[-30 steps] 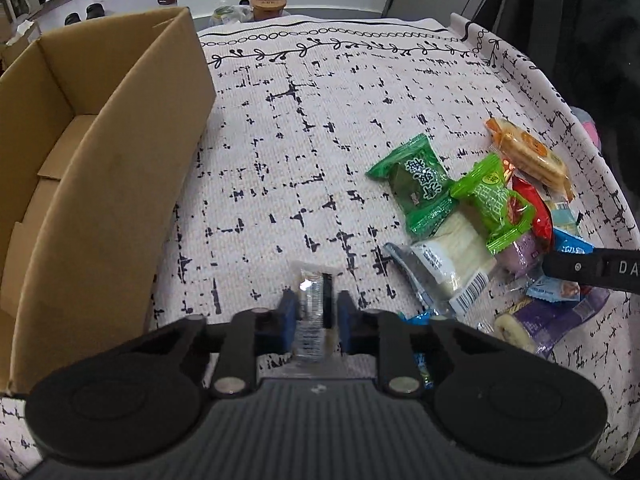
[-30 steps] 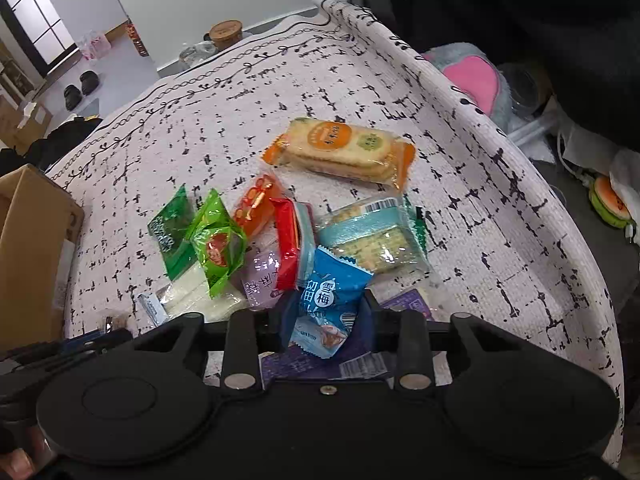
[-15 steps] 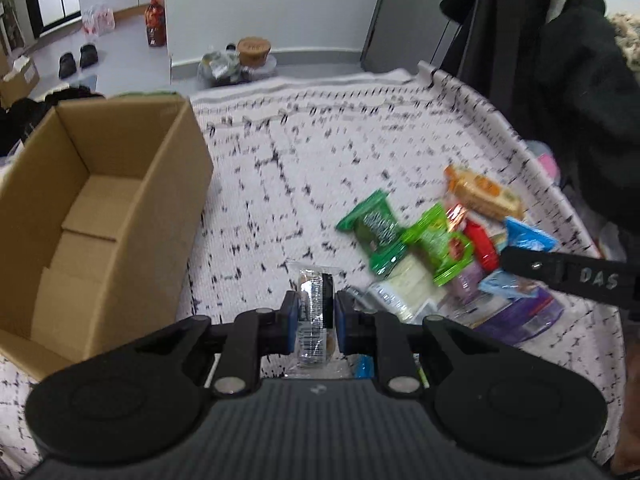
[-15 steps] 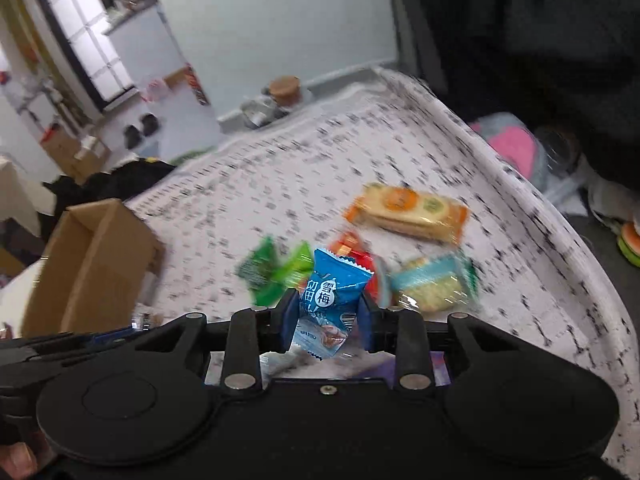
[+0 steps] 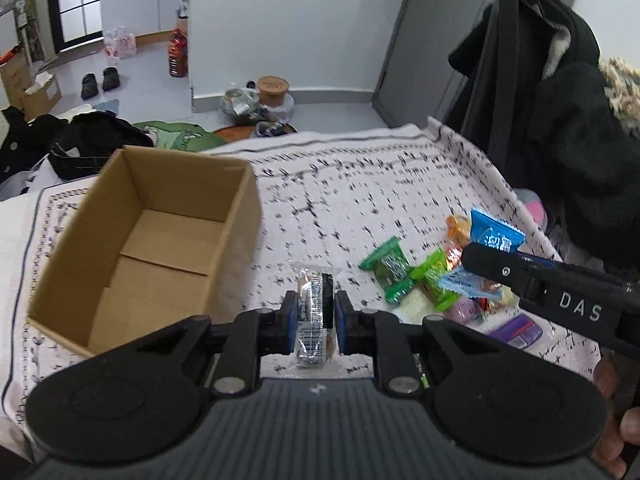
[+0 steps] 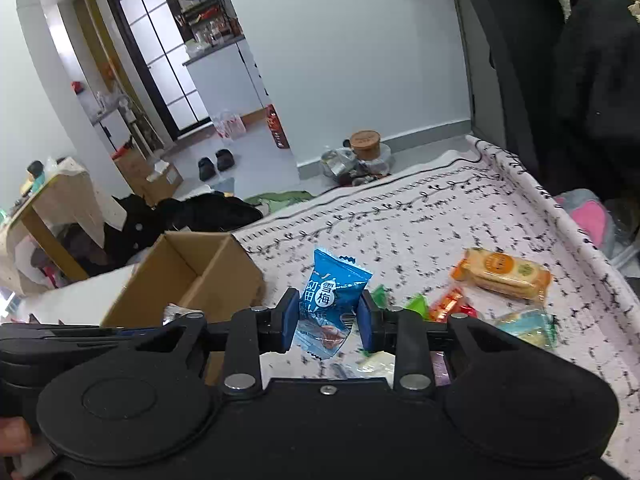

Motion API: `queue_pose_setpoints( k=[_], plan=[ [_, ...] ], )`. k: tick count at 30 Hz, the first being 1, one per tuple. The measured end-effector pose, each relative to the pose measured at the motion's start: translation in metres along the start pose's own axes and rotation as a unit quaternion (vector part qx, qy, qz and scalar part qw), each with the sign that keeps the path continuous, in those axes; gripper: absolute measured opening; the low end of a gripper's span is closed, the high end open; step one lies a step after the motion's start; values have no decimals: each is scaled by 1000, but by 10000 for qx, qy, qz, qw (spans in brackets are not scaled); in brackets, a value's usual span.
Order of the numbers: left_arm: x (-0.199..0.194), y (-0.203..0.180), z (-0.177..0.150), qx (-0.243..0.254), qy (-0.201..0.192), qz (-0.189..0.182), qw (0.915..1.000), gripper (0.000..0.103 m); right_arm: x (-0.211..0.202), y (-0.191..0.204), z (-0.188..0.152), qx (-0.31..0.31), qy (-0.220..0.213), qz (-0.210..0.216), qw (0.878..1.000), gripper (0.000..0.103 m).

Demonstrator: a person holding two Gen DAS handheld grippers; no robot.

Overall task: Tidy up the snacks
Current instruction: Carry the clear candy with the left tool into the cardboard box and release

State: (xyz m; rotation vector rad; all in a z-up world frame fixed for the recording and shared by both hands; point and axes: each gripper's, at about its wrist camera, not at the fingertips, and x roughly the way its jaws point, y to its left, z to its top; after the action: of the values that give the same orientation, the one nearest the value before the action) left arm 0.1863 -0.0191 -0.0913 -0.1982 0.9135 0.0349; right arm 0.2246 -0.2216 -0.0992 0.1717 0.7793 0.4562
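Note:
My left gripper (image 5: 314, 320) is shut on a clear-and-black wrapped snack (image 5: 314, 316) and holds it above the table, just right of the open cardboard box (image 5: 152, 240). My right gripper (image 6: 329, 318) is shut on a blue plum-candy packet (image 6: 330, 304) and holds it in the air; the packet also shows in the left wrist view (image 5: 495, 236). The box (image 6: 188, 276) lies ahead and to the left of it. A pile of snacks (image 5: 424, 284) lies on the patterned tablecloth (image 5: 360, 200), with an orange cracker pack (image 6: 502, 272) at its far right.
Green packets (image 5: 386, 264) and a purple packet (image 5: 516, 330) lie in the pile. The box inside shows only its bare flaps. A dark coat (image 5: 560, 100) hangs right of the table. Clothes, shoes and bottles lie on the floor beyond the far edge.
Both grippers have risen well above the table with their snacks. The box interior has come into view and the pile looks smaller and farther below.

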Motion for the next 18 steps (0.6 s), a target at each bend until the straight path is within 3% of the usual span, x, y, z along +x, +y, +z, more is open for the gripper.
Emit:
queue_pose_setpoints(
  k=[18],
  plan=[
    [-30,67,10,-335,-201,519,9979,18,34,62,-9,-113,333,417,9985,30]
  ],
)
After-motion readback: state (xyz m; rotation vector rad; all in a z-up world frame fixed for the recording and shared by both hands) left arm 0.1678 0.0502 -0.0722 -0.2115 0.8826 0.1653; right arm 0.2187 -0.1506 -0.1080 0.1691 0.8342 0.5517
